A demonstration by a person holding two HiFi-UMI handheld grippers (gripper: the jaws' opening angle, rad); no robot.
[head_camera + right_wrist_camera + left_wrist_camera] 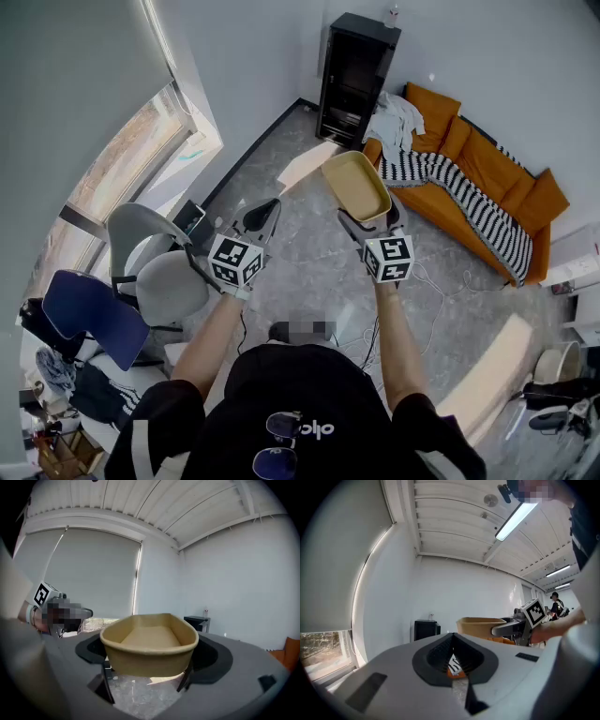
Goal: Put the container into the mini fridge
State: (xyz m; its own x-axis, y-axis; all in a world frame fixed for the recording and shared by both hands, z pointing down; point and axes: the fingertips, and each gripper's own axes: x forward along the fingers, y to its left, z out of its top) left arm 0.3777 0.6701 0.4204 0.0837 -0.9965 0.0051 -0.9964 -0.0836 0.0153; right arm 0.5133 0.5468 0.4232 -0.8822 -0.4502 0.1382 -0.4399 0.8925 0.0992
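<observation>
**A:** So, going from the left: what is the left gripper (266, 212) doing?

**B:** Nothing. Its jaws are closed together with nothing between them, and it is held level beside the other one.

**A:** And the container (150, 644)?

**B:** It is up in the air over the floor, held by the right gripper (371, 221). The jaws are spread wide and press on its two long sides at the near end. It is tan, open-topped and looks empty.

**A:** How will it handle?

**B:** Light, I'd judge, with thin walls that could buckle under a hard squeeze. The rolled rim looks stiffest, so just under it is the best hold. Held by one end, it may droop.

**A:** And the fridge?

**B:** Probably that black cabinet (357, 80) at the far wall, by the sofa (497, 169). It is well apart from the container, and I can't tell whether its door is open.
</observation>
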